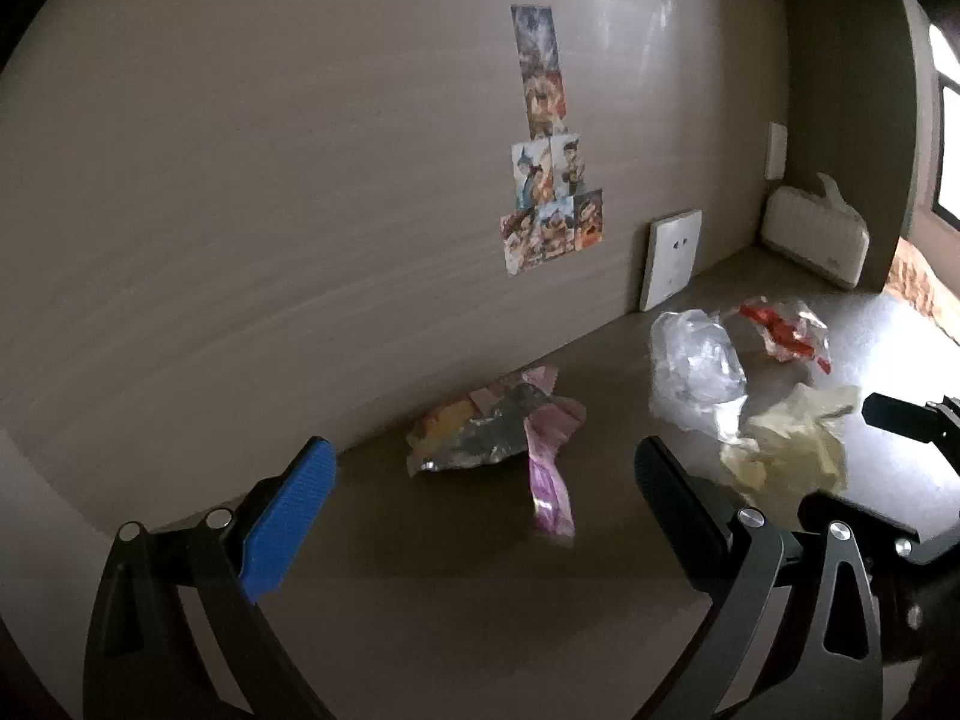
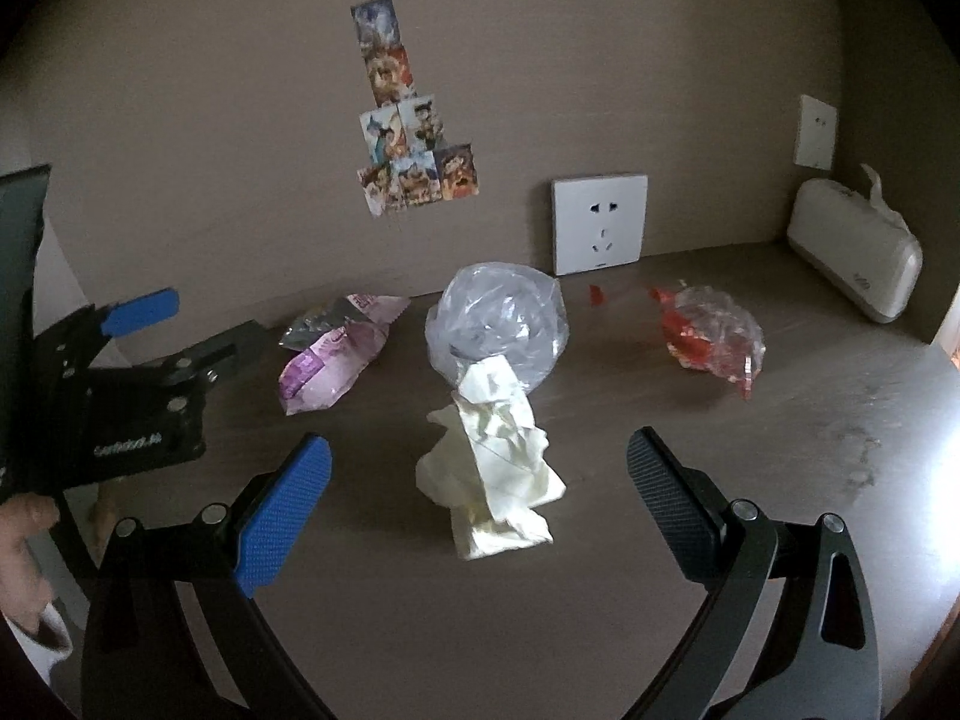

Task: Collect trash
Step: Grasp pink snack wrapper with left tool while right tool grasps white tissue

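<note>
Four pieces of trash lie on the brown tabletop (image 2: 780,450). A pink and silver snack wrapper (image 1: 498,432) sits just ahead of my open left gripper (image 1: 486,480), between the lines of its fingers and clear of both. A crumpled pale yellow tissue (image 2: 492,474) stands between the spread fingers of my open right gripper (image 2: 480,480), touching neither. Behind the tissue are a clear plastic bag (image 2: 498,324) and a red and clear wrapper (image 2: 714,336). The left gripper (image 2: 198,324) also shows at the left of the right wrist view, beside the pink wrapper (image 2: 330,354).
The wall close behind carries a white socket (image 2: 600,222), a second plate (image 2: 815,132) and picture stickers (image 2: 414,150). A white tissue box (image 2: 852,252) lies in the back right corner. A hand (image 2: 18,540) holds the left gripper. Bright light falls on the table's right side.
</note>
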The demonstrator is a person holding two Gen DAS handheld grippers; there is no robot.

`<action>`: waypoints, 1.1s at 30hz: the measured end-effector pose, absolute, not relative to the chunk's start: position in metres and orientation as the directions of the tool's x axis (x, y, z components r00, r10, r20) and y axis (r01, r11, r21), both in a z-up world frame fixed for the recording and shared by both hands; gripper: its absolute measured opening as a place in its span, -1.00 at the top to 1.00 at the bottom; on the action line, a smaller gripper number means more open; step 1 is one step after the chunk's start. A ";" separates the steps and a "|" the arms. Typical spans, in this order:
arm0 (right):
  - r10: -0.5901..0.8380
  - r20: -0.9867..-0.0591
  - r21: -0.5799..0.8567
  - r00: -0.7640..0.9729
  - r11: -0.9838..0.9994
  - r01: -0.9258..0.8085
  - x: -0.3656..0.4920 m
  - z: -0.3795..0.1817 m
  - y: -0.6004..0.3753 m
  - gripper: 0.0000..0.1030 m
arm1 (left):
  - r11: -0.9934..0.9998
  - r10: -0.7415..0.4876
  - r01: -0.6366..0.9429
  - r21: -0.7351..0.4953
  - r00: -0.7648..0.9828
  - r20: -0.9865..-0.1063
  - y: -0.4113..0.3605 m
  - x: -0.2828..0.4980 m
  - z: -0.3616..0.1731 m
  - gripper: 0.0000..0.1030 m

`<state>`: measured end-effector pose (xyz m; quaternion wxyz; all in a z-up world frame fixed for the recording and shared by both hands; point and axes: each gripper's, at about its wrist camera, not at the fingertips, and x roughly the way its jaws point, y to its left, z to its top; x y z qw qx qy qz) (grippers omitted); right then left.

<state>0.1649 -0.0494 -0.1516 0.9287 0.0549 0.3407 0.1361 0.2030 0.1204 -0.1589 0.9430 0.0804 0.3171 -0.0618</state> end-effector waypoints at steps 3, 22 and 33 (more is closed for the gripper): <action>0.282 -0.623 0.195 0.730 0.959 -0.205 0.173 -0.155 -0.045 -0.91 | 0.974 -0.085 0.197 0.115 0.784 -0.615 0.120 0.217 -0.166 -0.91; 0.294 -0.697 0.226 0.654 0.956 -0.188 0.212 -0.186 -0.037 -0.03 | 0.961 -0.154 0.272 0.051 0.679 -0.718 0.115 0.297 -0.209 -0.42; 0.301 -0.695 0.231 0.653 0.954 -0.194 0.208 -0.177 -0.041 0.38 | 0.944 -0.203 0.330 0.024 0.635 -0.745 0.105 0.286 -0.205 0.85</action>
